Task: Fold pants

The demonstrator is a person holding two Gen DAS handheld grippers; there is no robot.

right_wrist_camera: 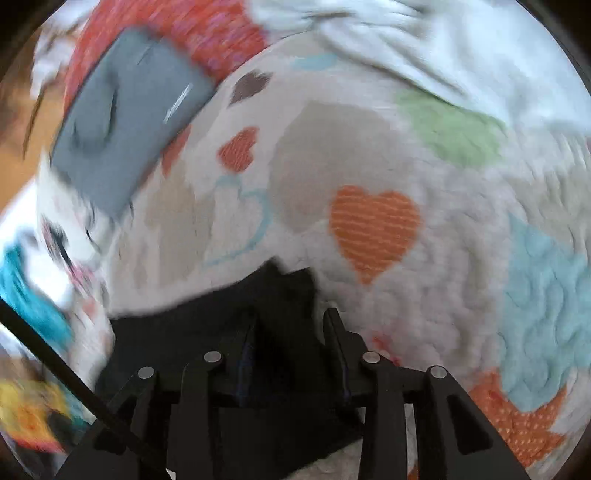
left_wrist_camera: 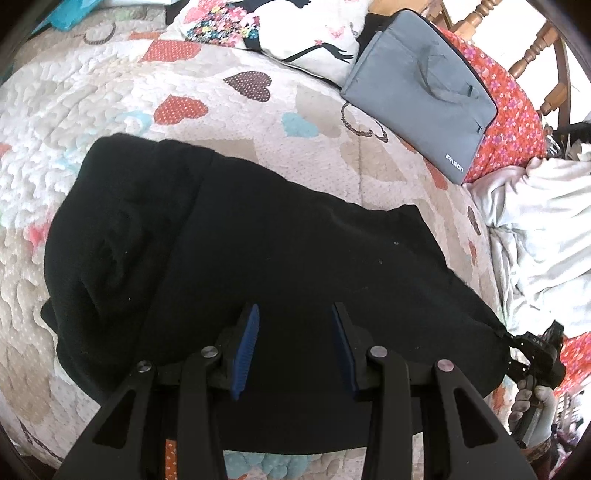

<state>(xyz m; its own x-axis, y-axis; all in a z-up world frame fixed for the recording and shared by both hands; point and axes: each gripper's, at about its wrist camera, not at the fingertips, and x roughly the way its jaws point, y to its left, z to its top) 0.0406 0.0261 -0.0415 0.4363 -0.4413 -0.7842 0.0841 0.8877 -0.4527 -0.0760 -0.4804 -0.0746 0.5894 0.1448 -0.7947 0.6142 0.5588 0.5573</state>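
Black pants [left_wrist_camera: 258, 258] run lower right to upper left under my parted, empty left tongs [left_wrist_camera: 295, 321]; my right tongs [right_wrist_camera: 291, 325] straddle their corner, grip unclear.

Black pants [left_wrist_camera: 236, 258] lie spread across a quilt [left_wrist_camera: 110, 96] patterned with hearts, bunched into folds at their left end. The left gripper [left_wrist_camera: 295, 314] hangs over the dark cloth, its blue-padded fingers [left_wrist_camera: 245, 350] standing apart with only fabric beneath them. At the right edge a gloved hand [left_wrist_camera: 533, 410] holds the right gripper [left_wrist_camera: 511, 347] at the corner of the pants; its jaws are too small to read. A grey laptop sleeve [left_wrist_camera: 421, 88] rests further back, beside a white printed pillow [left_wrist_camera: 288, 29] and red floral fabric [left_wrist_camera: 509, 122]. Crumpled white bedding [left_wrist_camera: 546, 229] lies on the right.
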